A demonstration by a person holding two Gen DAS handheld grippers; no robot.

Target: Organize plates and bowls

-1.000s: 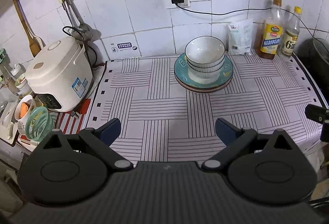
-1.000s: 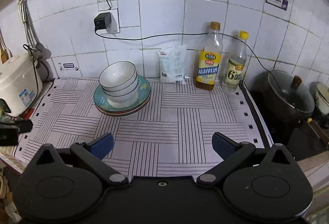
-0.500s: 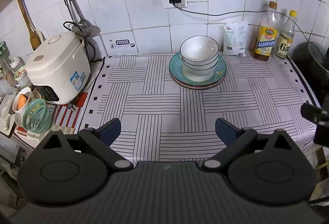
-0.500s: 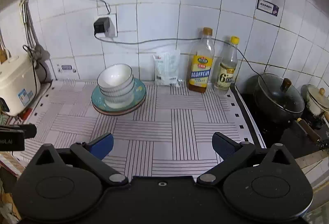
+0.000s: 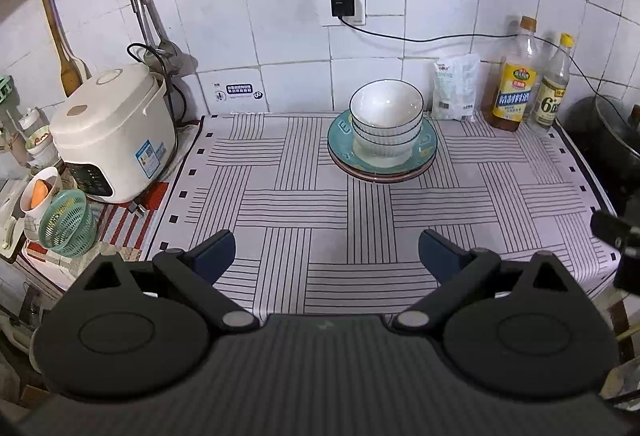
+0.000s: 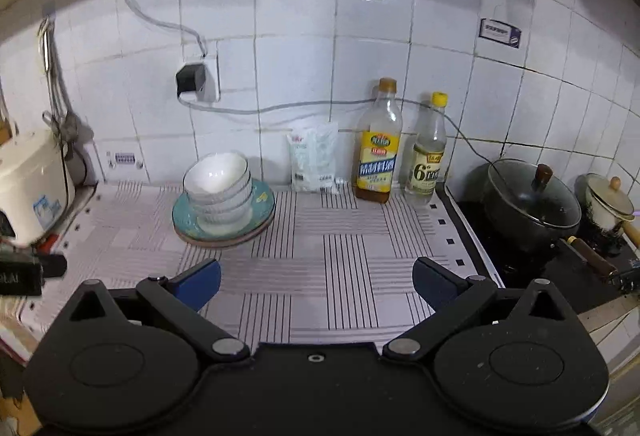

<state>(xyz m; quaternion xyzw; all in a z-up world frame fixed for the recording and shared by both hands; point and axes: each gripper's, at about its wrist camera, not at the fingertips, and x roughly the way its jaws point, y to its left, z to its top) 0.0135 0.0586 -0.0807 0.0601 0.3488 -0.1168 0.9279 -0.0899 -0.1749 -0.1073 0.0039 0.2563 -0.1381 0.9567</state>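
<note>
Task looks done or near done: white bowls nested on stacked plates at the back of the striped mat, by the wall. Left gripper and right gripper both gape wide, empty, well short of the stack.

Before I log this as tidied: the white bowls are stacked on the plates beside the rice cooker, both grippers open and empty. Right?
Not beside the rice cooker. The left wrist view shows the bowls and plates near the white packet. Left gripper and right gripper are open, empty.
</note>
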